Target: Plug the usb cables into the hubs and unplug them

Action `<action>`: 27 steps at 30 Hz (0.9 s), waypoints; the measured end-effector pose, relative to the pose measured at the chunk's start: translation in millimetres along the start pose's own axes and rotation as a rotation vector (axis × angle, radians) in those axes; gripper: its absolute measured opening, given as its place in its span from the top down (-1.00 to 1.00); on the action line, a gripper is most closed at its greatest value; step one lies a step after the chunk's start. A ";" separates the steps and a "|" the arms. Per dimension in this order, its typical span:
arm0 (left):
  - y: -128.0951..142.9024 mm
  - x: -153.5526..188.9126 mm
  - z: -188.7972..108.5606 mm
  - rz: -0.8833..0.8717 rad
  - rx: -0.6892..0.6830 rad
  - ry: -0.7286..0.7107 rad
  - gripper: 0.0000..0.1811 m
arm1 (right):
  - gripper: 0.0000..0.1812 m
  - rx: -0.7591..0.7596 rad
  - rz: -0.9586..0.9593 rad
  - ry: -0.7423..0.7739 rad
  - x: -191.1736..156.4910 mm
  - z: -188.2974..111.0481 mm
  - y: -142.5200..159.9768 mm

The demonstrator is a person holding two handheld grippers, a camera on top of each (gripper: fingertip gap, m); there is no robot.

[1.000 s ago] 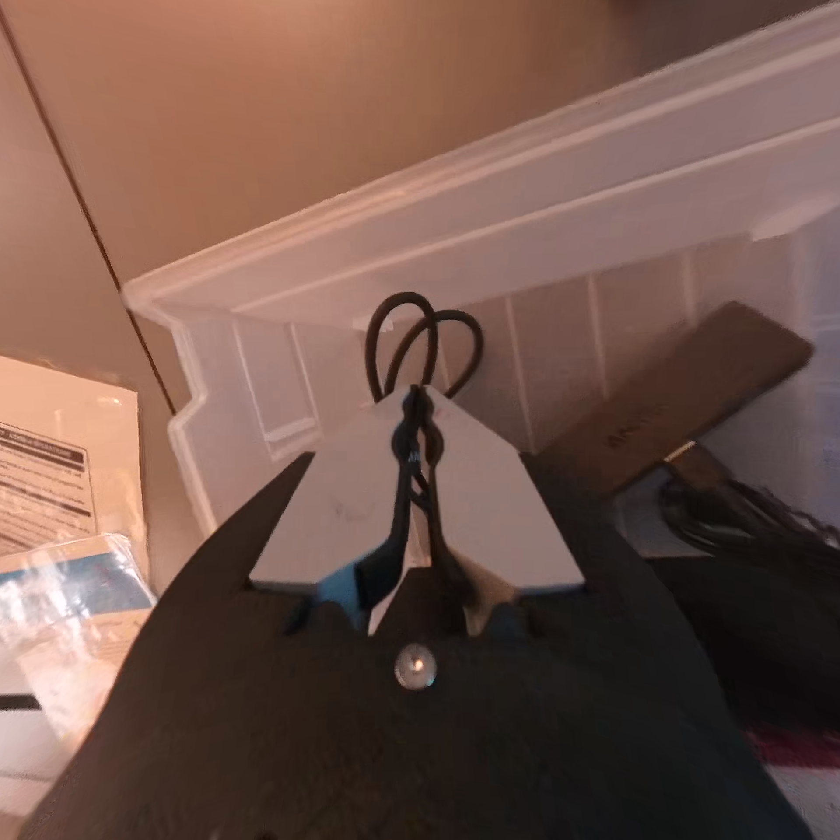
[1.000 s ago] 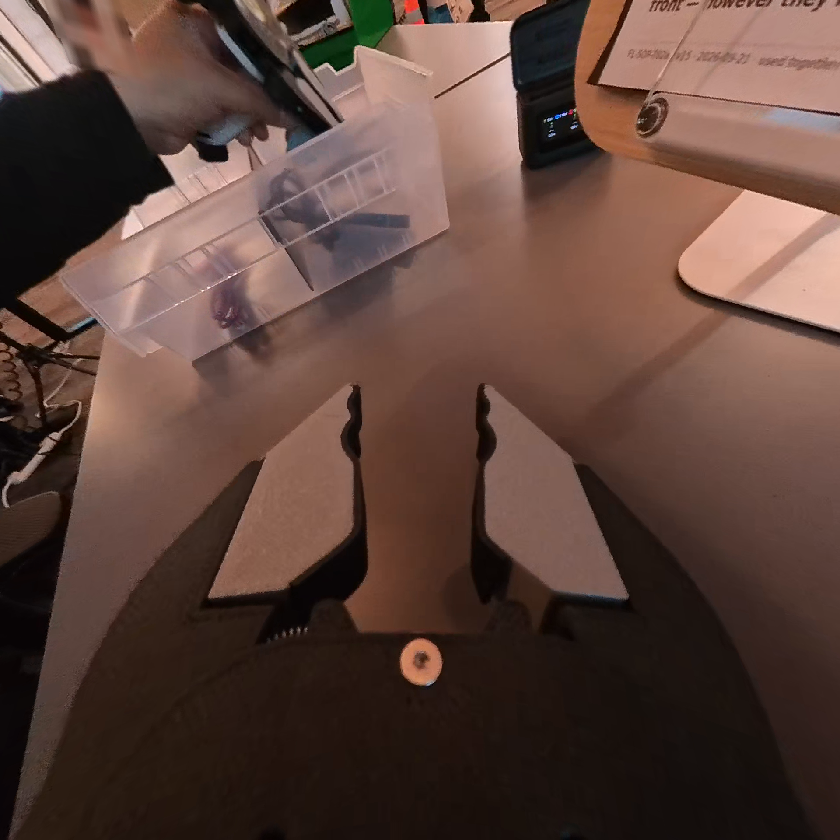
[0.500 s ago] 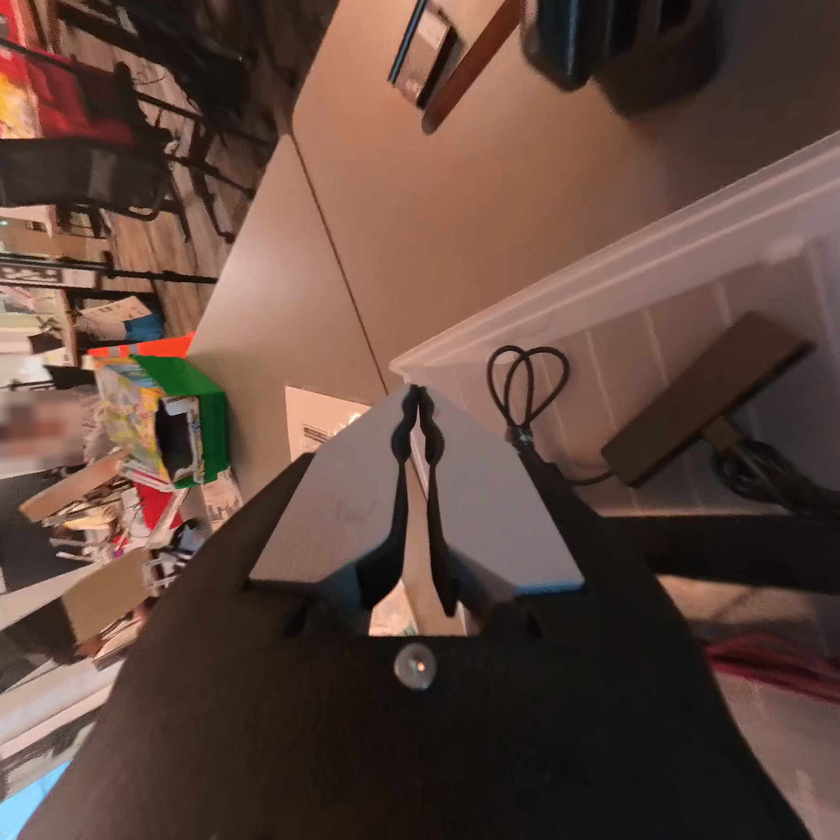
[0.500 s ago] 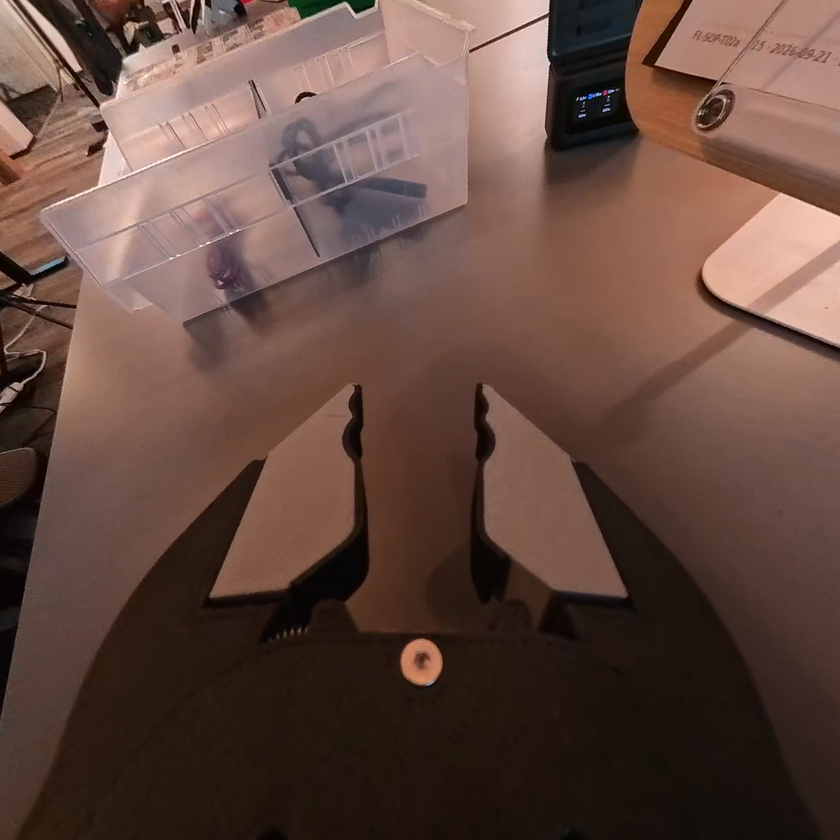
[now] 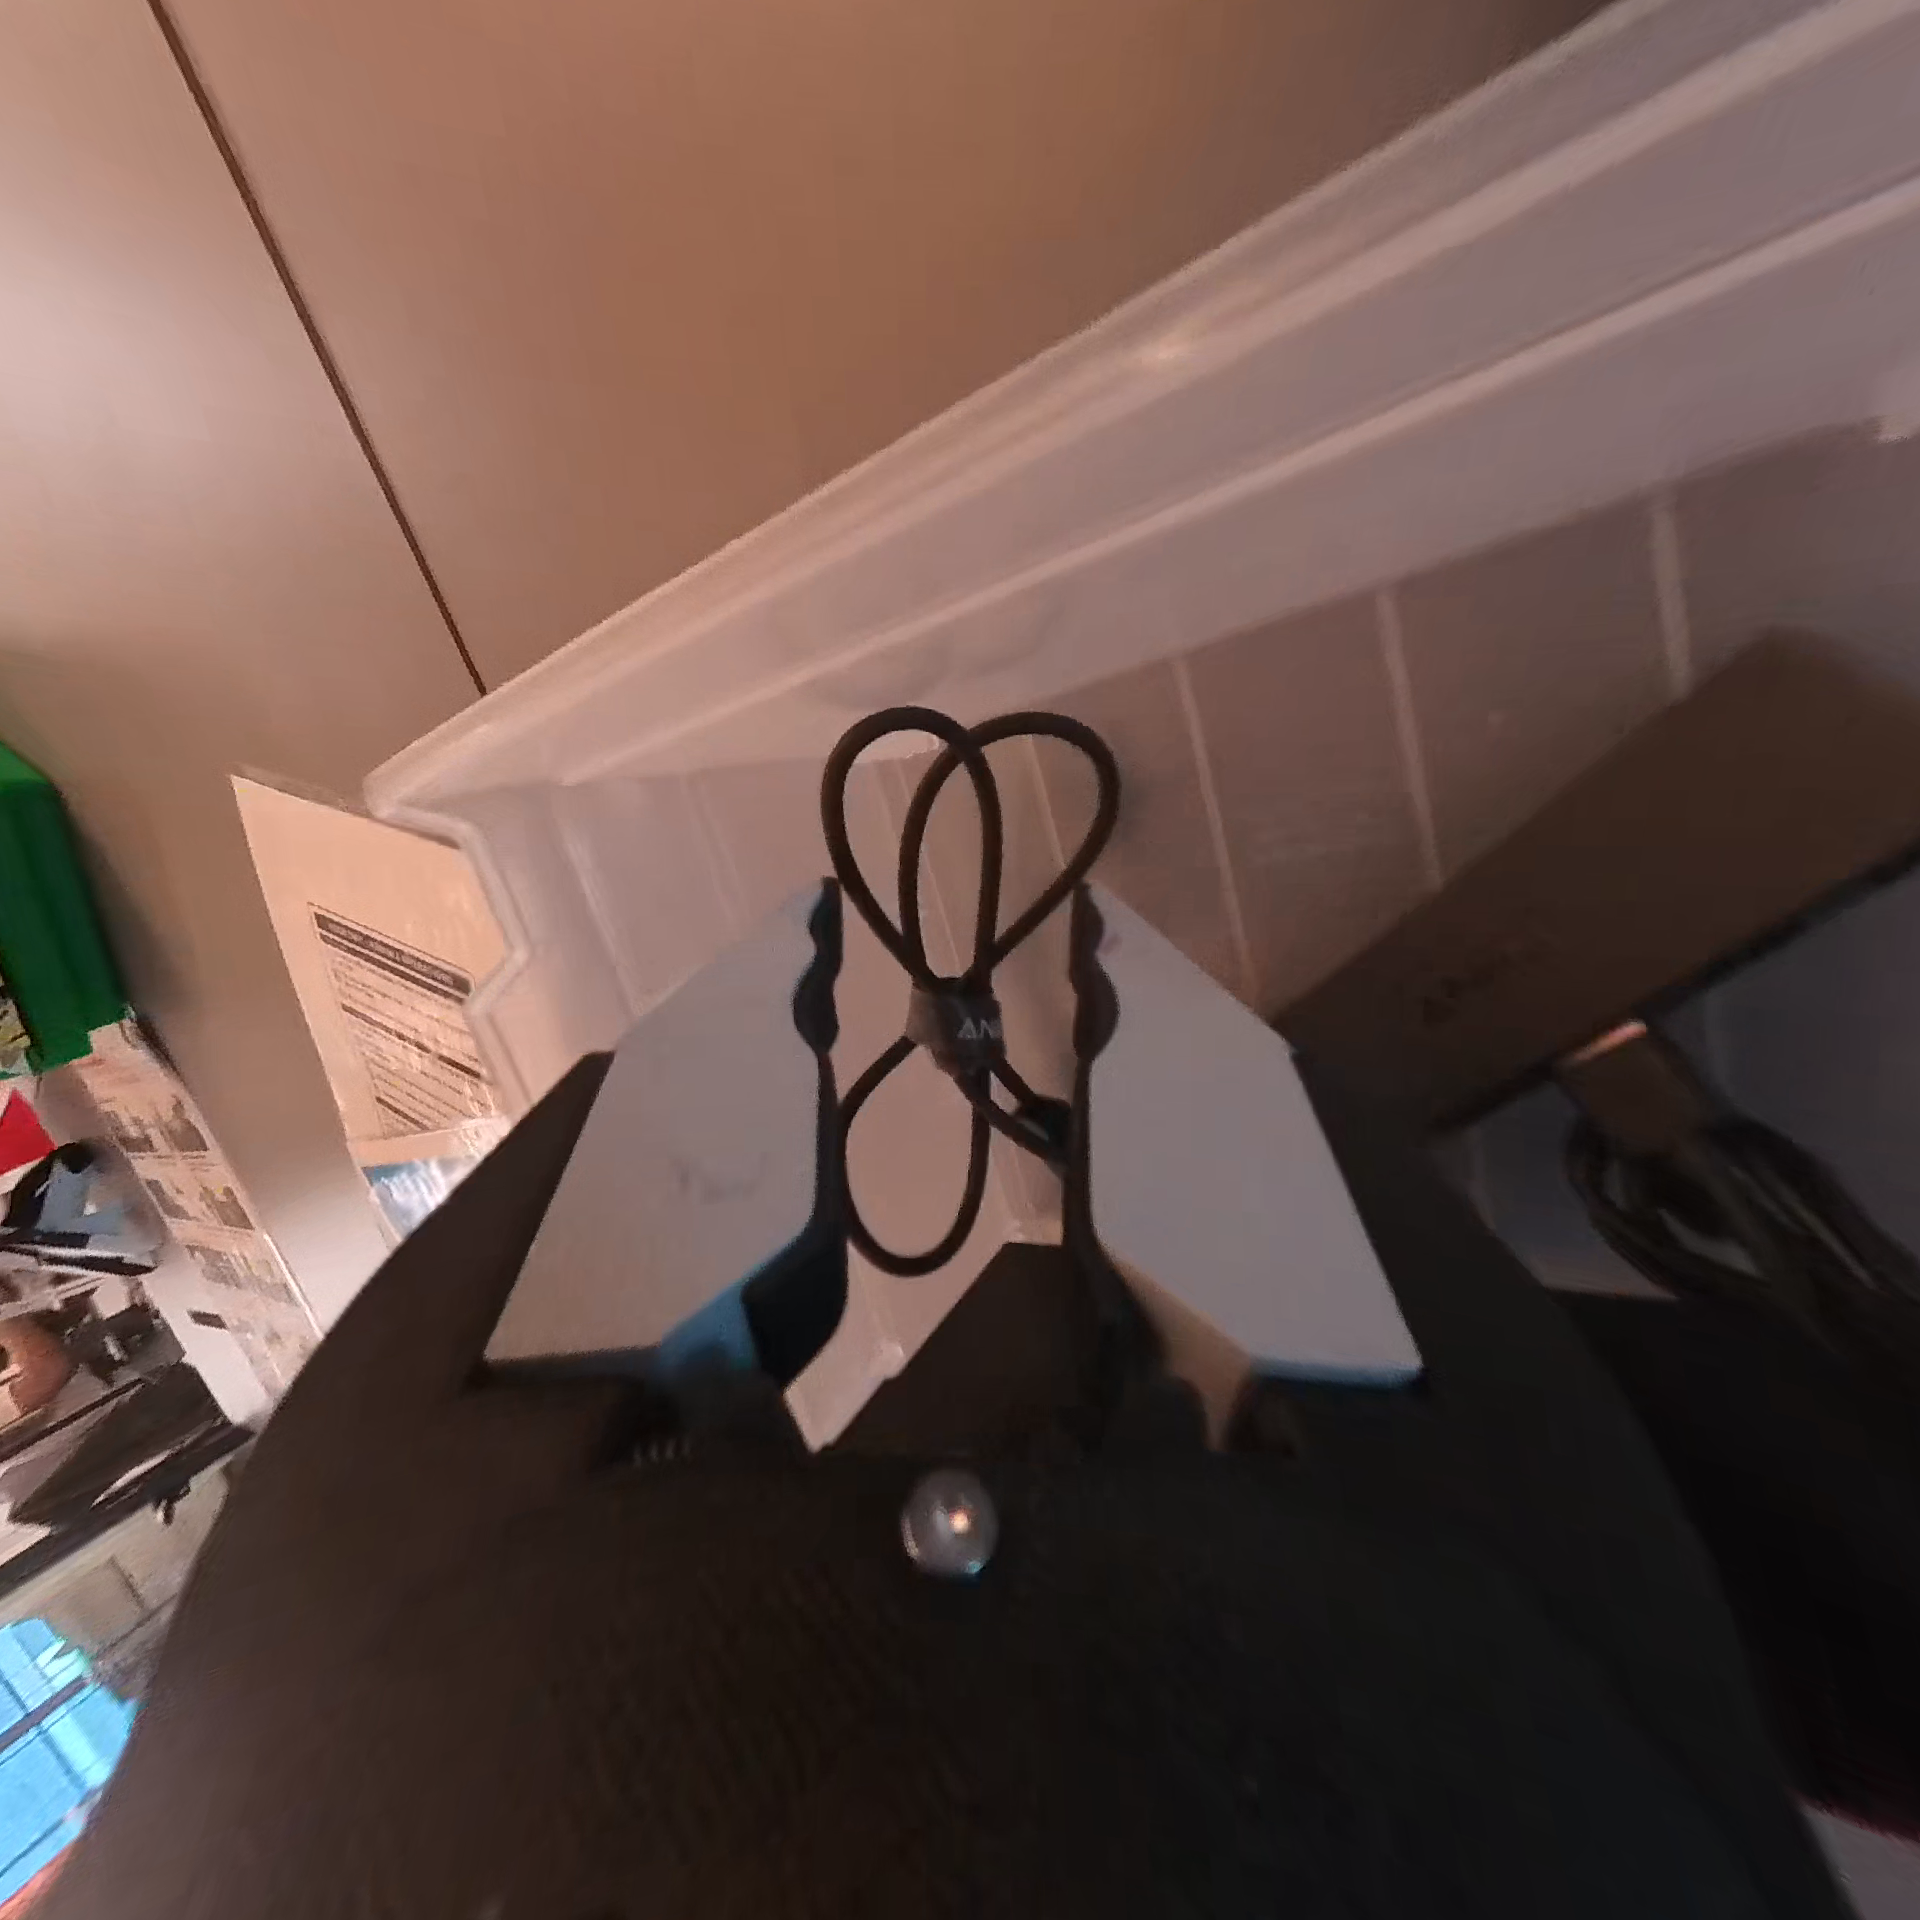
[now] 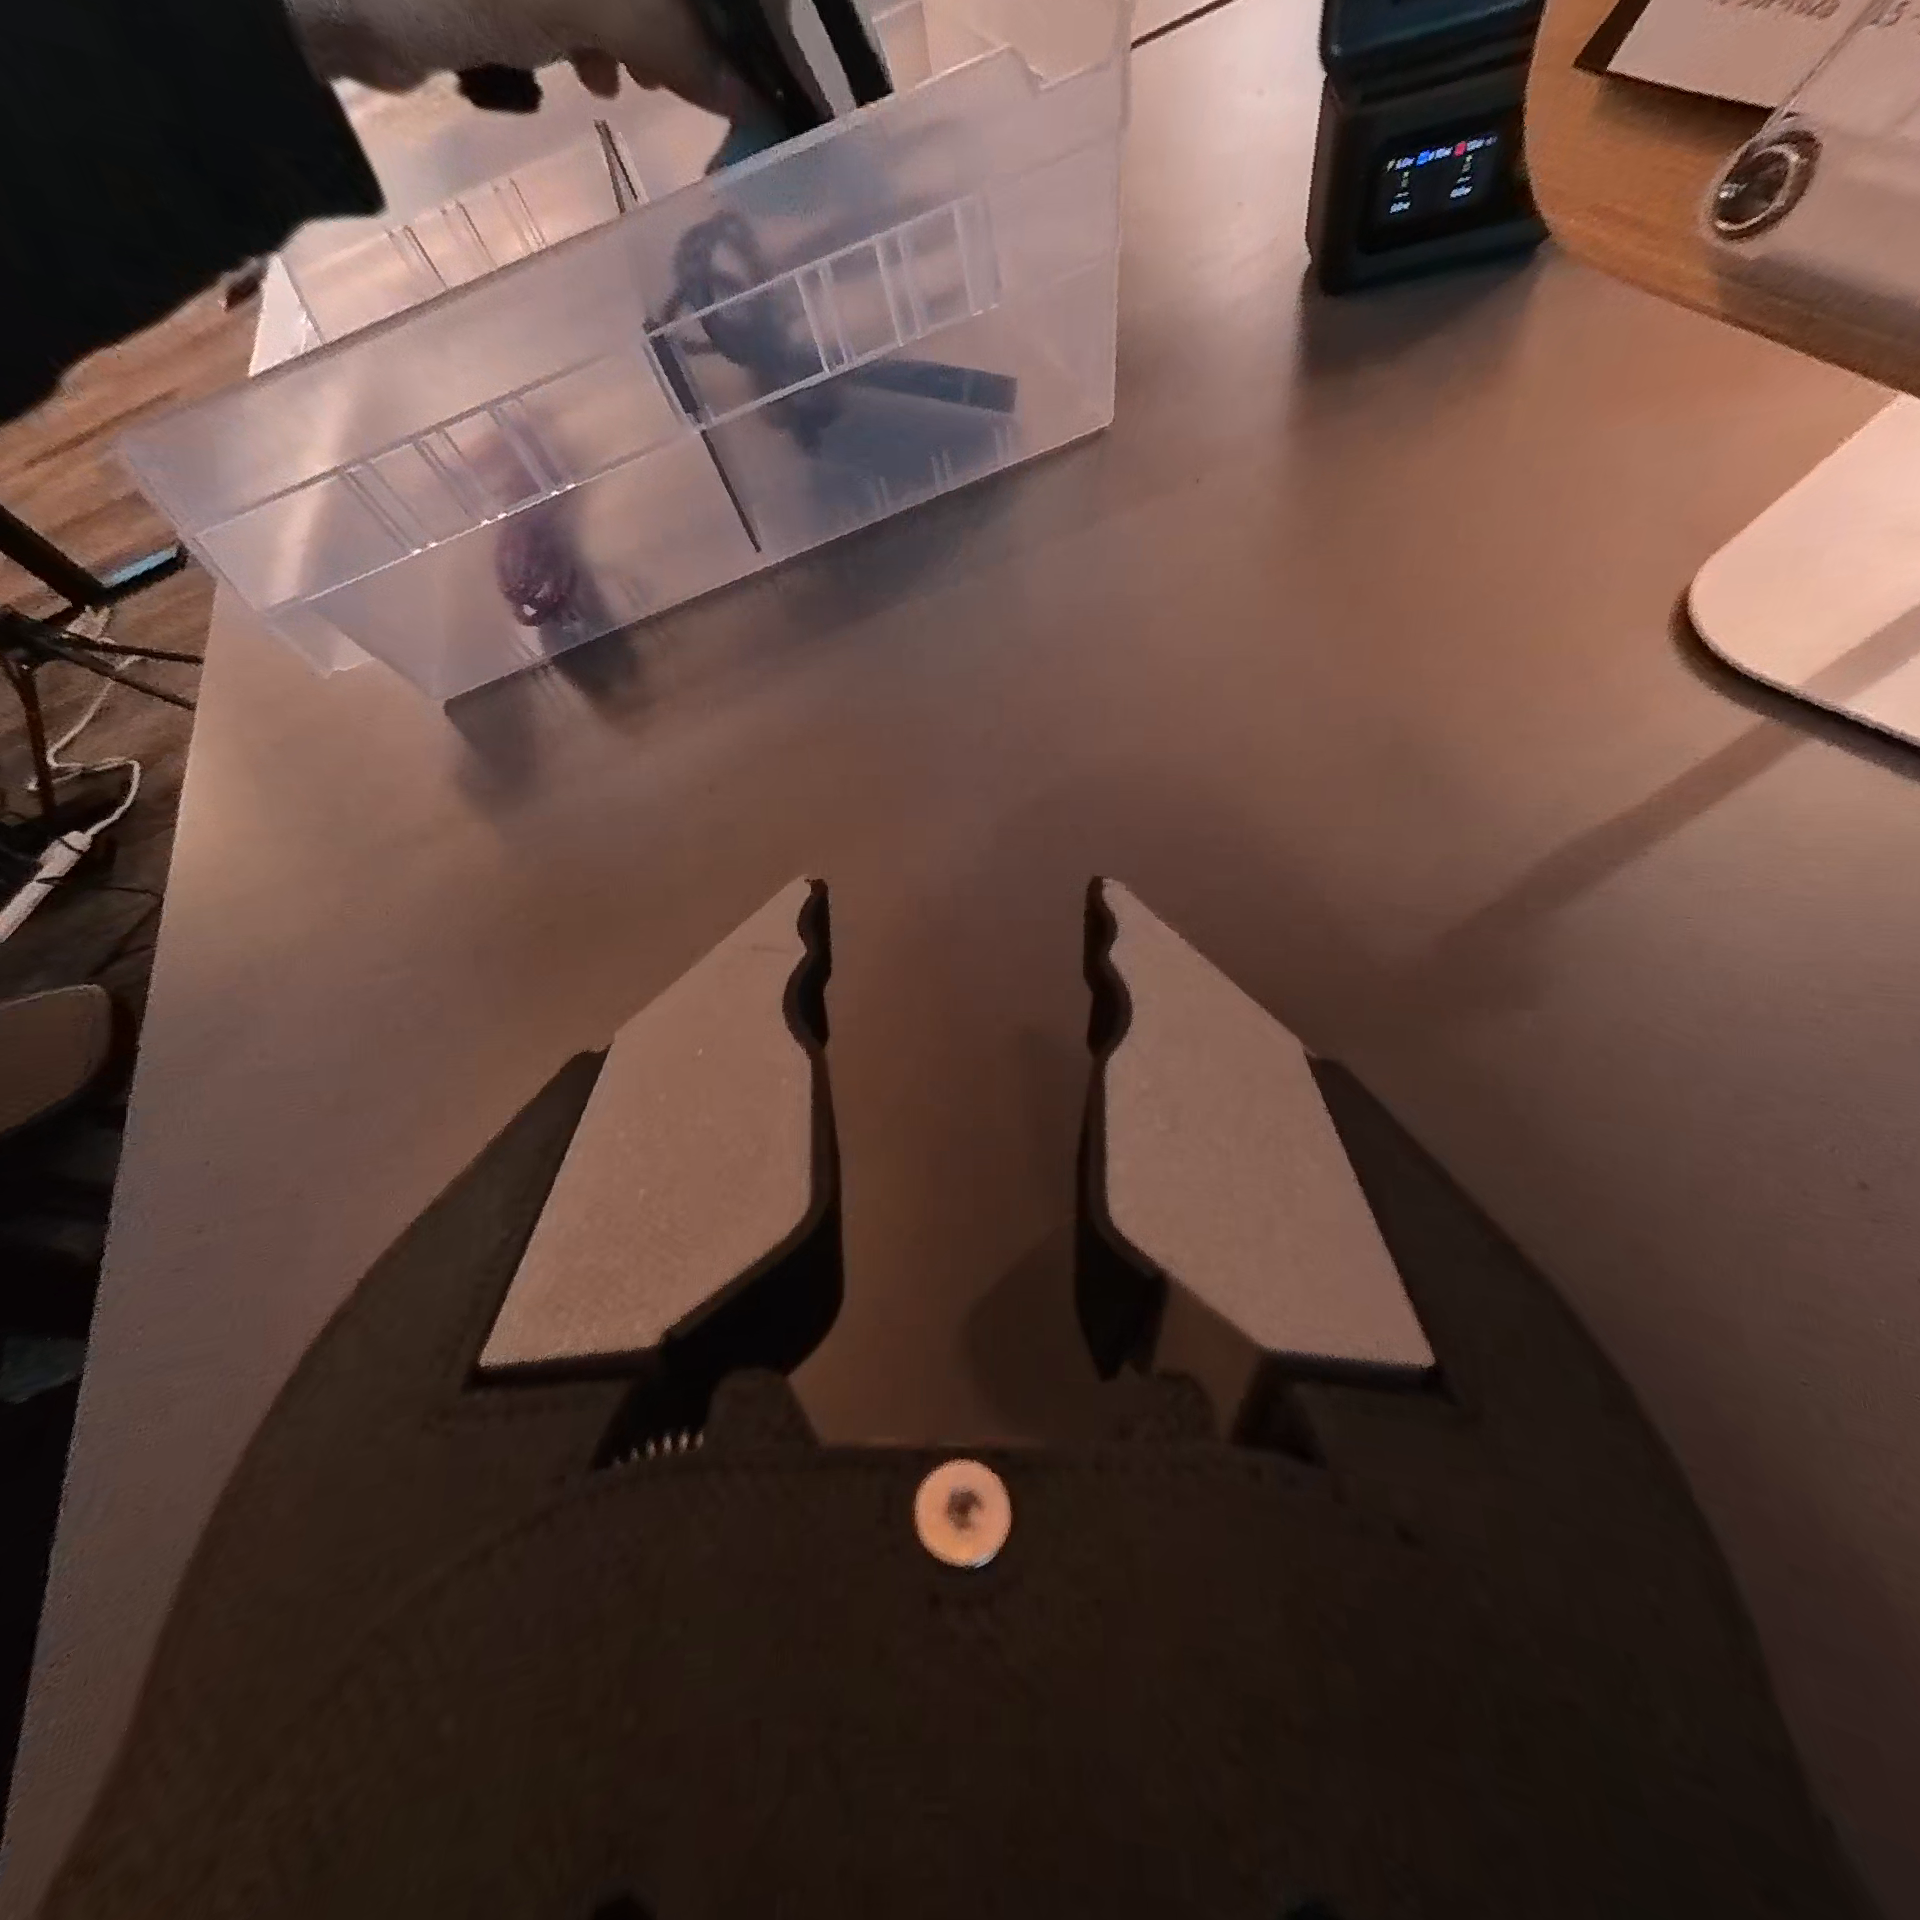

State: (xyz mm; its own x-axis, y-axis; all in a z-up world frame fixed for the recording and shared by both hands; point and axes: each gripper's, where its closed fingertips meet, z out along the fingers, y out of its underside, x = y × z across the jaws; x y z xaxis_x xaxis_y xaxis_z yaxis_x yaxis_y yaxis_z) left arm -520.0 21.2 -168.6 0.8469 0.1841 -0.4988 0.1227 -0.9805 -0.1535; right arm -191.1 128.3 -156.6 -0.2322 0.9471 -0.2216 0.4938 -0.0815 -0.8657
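Note:
In the left wrist view my left gripper (image 5: 956, 899) is open inside a translucent plastic bin (image 5: 1143, 468). A small coiled black usb cable (image 5: 961, 935) with a tie band stands between its fingers, not pinched. A grey-brown hub (image 5: 1610, 883) leans on the bin wall to the right, with a black cable bundle (image 5: 1714, 1195) at its end. In the right wrist view my right gripper (image 6: 956, 888) is open and empty above the table, short of the bin (image 6: 644, 416). There a hand holds the left gripper (image 6: 790, 83) in the bin, above the black cable (image 6: 717, 260) and the hub (image 6: 935, 384).
The bin's left compartment holds a dark red cable (image 6: 535, 561). A black device with a small screen (image 6: 1423, 156) and a white stand base (image 6: 1818, 613) sit at the right. Papers (image 5: 384, 987) and a green box (image 5: 42, 935) lie beyond the bin. Tip to tip, the grippers are about 35 cm apart.
One second ago the left gripper was shut on the coiled cable. It then let go and swung aside, still shut. Now it is open around the cable. The right gripper stayed open.

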 end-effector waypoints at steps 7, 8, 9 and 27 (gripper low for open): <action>5.7 -10.6 20.9 0.013 -0.086 -0.034 0.70 | 0.50 -0.025 -0.031 -0.011 -5.1 5.1 2.0; 7.7 -11.8 19.7 0.050 -0.098 -0.045 0.75 | 0.50 -0.025 -0.034 -0.012 -5.4 5.1 2.0; 8.5 -13.5 17.2 0.076 -0.103 -0.064 0.81 | 0.50 -0.023 -0.036 -0.012 -5.7 4.8 1.8; -55.1 -79.7 -268.8 0.183 0.392 -0.511 0.96 | 0.53 0.004 -0.068 0.029 -0.9 -2.8 -0.7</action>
State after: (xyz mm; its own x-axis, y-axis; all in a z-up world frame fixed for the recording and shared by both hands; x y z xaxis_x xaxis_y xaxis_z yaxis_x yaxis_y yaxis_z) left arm -455.2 42.1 109.0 0.4724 0.1208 -0.8731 -0.2784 -0.9194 -0.2778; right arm -188.9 128.4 -154.6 -0.2411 0.9590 -0.1492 0.4744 -0.0177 -0.8801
